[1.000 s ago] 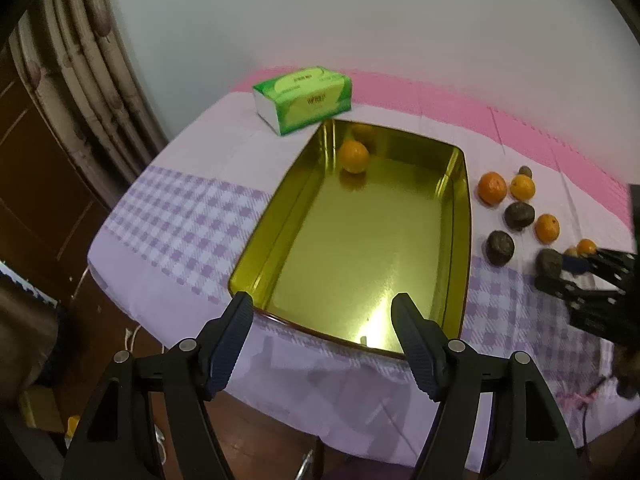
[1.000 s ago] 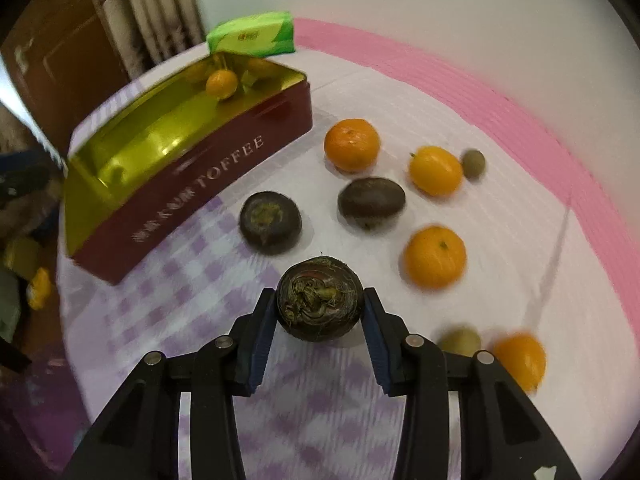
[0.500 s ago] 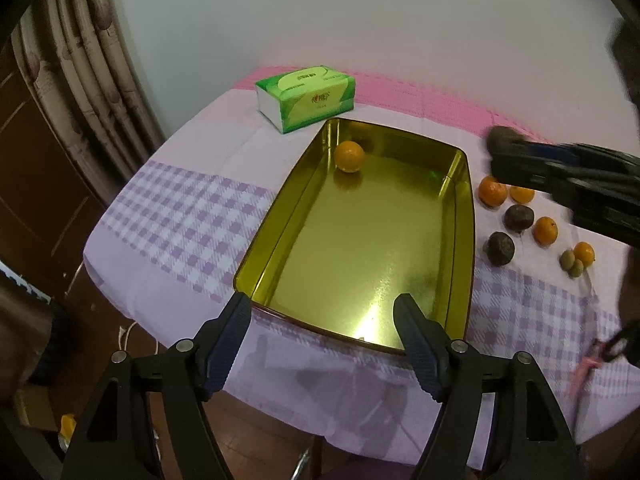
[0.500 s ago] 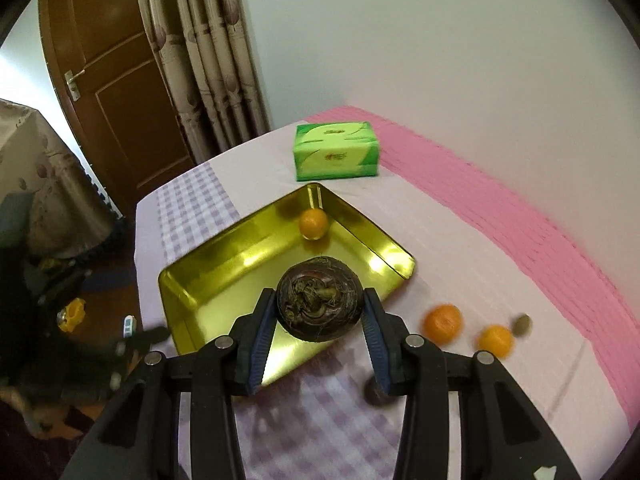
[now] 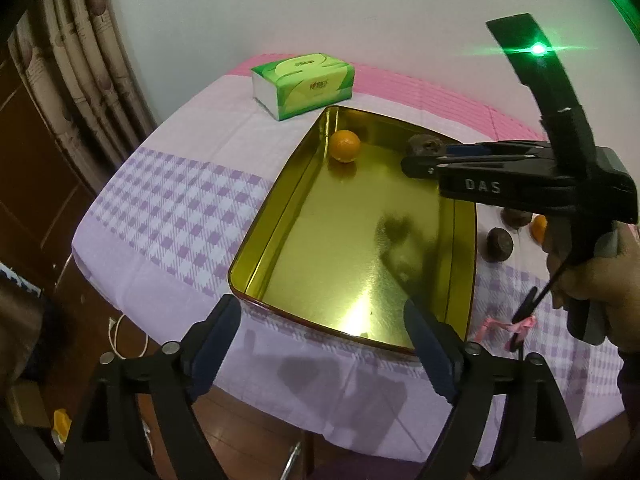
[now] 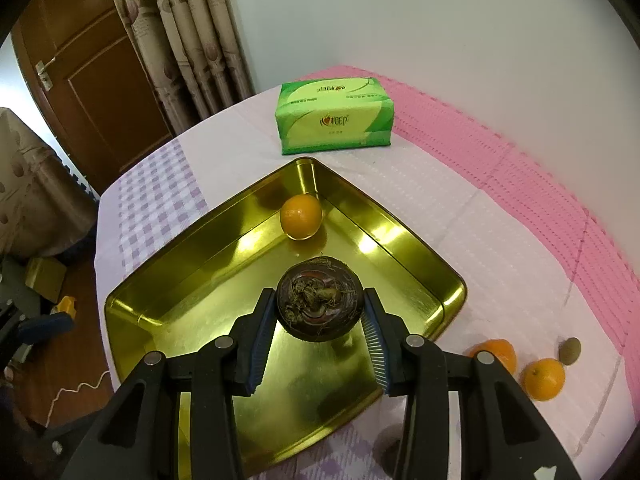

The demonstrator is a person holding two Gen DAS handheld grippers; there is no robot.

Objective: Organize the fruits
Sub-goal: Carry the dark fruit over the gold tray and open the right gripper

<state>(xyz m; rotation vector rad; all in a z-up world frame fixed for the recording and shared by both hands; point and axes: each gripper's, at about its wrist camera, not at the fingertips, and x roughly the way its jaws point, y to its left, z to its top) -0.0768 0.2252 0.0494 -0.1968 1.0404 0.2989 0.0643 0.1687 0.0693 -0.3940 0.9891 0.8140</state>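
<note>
Now right hand-held gripper [image 6: 320, 316] carries dark fruit [image 6: 320, 304] above tin [image 6: 416, 276].

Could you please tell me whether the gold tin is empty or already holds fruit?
Not empty: one orange lies in the gold tin's far corner; nothing else rests inside.

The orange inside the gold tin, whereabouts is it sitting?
In the right wrist view the orange lies in the gold tin's far corner, nearest the green tissue pack, beyond the dark fruit.

Cloth-covered table [image 6: 460, 216], gold tray [image 6: 408, 240], tissue pack [image 6: 334, 118], loose oranges [image 6: 544, 378], perhaps kiwi [image 6: 569, 351]
</note>
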